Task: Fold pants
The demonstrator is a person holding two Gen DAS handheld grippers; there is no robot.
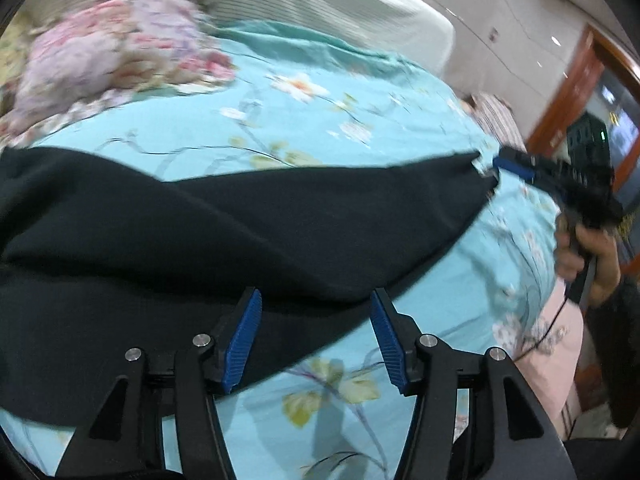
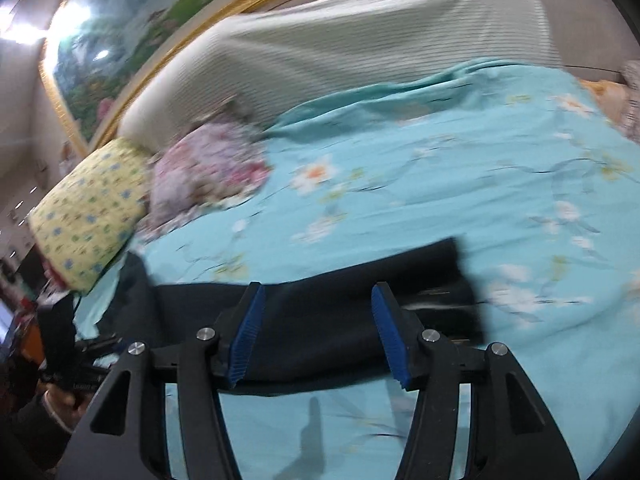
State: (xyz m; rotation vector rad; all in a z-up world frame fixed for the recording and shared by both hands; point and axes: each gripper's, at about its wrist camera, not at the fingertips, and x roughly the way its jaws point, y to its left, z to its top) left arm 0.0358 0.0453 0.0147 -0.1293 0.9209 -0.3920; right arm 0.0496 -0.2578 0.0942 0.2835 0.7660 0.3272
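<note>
Both claws, left claw and right claw, are hanging released over limp, soft black pants; the hem at 3 o'clock is offering the best grip.

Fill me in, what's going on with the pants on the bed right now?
A person is folding dark pants on a bed covered with a turquoise floral sheet. Both tools are open with nothing pinched: the left hand-held gripper sits at the near edge of the pants, and the right hand-held gripper at their other end. The pants lie in a long strip across the sheet. Floral pillows sit near the headboard.
</note>
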